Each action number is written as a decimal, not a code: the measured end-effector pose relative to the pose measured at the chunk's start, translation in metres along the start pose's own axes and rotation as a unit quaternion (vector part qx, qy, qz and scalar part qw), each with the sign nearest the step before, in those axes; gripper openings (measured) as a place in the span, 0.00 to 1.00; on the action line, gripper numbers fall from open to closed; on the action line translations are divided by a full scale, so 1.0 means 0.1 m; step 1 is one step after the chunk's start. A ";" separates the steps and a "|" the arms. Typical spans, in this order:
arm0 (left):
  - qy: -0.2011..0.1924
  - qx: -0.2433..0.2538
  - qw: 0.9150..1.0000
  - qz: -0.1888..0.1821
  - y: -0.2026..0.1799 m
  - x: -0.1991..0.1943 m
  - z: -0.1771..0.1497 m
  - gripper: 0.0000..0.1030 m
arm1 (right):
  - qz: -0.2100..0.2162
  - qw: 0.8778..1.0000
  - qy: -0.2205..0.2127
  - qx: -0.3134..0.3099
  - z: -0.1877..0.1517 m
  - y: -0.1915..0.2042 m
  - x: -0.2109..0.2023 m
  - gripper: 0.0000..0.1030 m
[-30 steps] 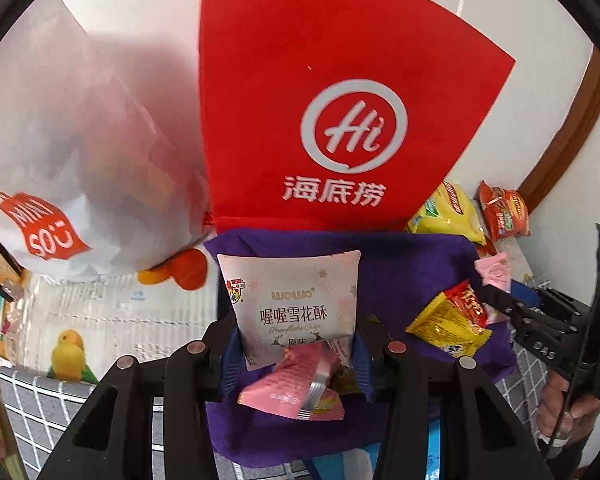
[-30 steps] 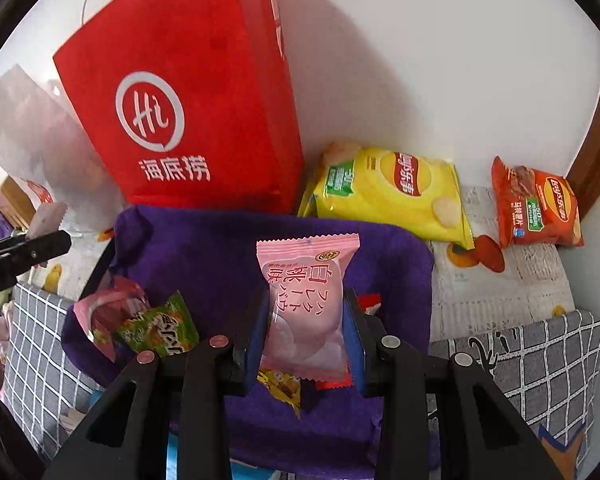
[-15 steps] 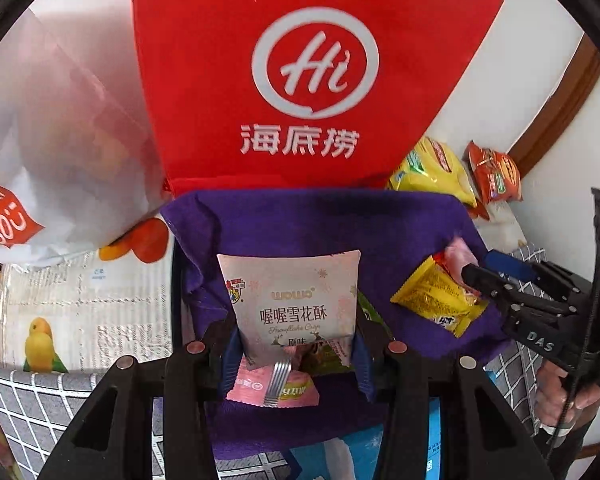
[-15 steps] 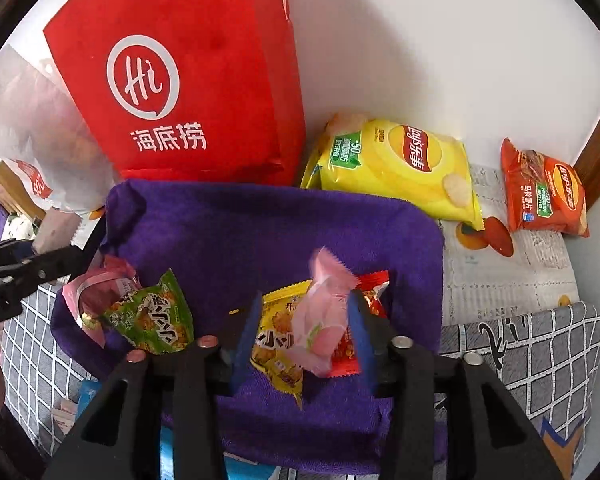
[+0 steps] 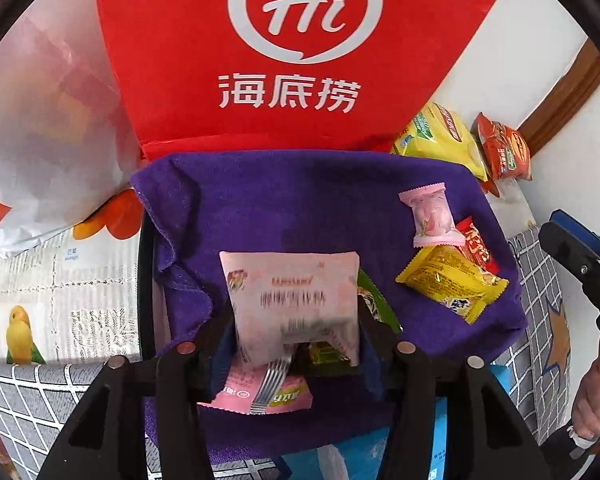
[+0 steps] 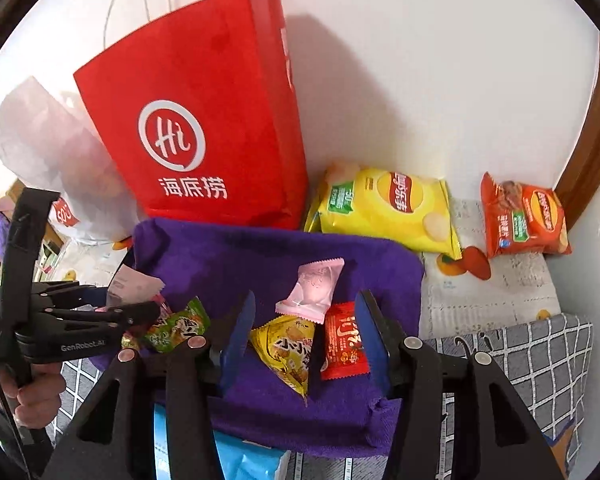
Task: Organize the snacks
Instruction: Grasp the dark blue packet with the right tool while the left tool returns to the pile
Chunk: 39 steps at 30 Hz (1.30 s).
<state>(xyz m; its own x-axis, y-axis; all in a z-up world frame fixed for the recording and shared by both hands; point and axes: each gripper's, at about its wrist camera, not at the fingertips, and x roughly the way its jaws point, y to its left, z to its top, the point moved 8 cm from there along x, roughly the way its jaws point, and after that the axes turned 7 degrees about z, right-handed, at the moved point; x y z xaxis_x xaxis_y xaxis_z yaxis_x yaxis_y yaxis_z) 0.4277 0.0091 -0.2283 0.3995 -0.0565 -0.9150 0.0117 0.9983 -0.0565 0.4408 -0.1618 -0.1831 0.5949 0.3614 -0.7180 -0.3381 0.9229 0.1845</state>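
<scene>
- Several small snacks are already gathered on the purple cloth (image 6: 260, 256): a pink sweet (image 6: 312, 290), a yellow packet (image 6: 288, 350) and a red packet (image 6: 344, 340) at one side, a green packet (image 6: 176, 326) and a pink wrapper (image 5: 260, 394) at the other.
- Two larger bags, the yellow crisps (image 6: 384, 208) and the orange crisps (image 6: 524, 216), are seen off the cloth, by the wall beside the red paper bag (image 6: 204, 128); they are judged to be left to sort.
- One pale pink pouch (image 5: 294, 300) is seen between the pads of the left gripper (image 5: 296, 336), low over the cloth and just above the pink wrapper. Its jaws are opening; the pouch is blurred, and whether the pads press on it cannot be told, though a drop is judged likely.
- Nothing is held by the right gripper (image 6: 304, 336): its jaws are spread and opening, and the pink sweet lies on the cloth just beyond the fingertips, apart from both pads, leaning over the yellow and red packets.
- Most of the small items are thus judged placed.
</scene>
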 end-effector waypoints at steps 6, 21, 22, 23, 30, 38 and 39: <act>-0.024 -0.005 1.000 -0.014 0.02 -0.20 0.05 0.61 | 0.004 1.000 0.003 -0.005 0.01 0.07 -0.01 0.50; -0.077 -0.004 0.997 -0.016 0.01 -0.68 0.11 0.62 | -0.020 0.998 -0.054 0.014 -0.11 0.25 -0.49 0.50; -0.082 -0.003 0.997 -0.016 -0.01 -0.72 0.11 0.62 | -0.032 0.998 -0.057 0.013 -0.15 0.24 -0.54 0.50; -0.088 -0.001 0.996 -0.015 -0.03 -0.77 0.11 0.62 | -0.044 0.997 -0.060 0.015 -0.20 0.23 -0.59 0.50; -0.112 -0.011 0.993 -0.015 -0.12 -1.06 0.07 0.62 | -0.049 0.998 -0.011 0.042 -0.88 0.20 -0.83 0.50; -0.123 -0.012 0.992 -0.001 -0.09 -1.35 -0.18 0.65 | -0.016 0.999 0.023 0.044 -1.78 0.42 -0.84 0.49; -0.124 -0.011 0.992 0.003 -0.07 -1.38 -0.25 0.65 | -0.013 0.999 0.026 0.045 -1.85 0.44 -0.80 0.49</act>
<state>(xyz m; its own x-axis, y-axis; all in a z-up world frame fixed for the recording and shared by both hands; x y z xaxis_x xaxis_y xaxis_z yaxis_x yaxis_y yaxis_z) 0.3494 0.0100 -0.1119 0.6136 -0.0435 -0.7884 -0.0102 0.9980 -0.0630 0.2431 -0.1746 -0.2417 0.5628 0.3320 -0.7570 -0.2541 0.9409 0.2237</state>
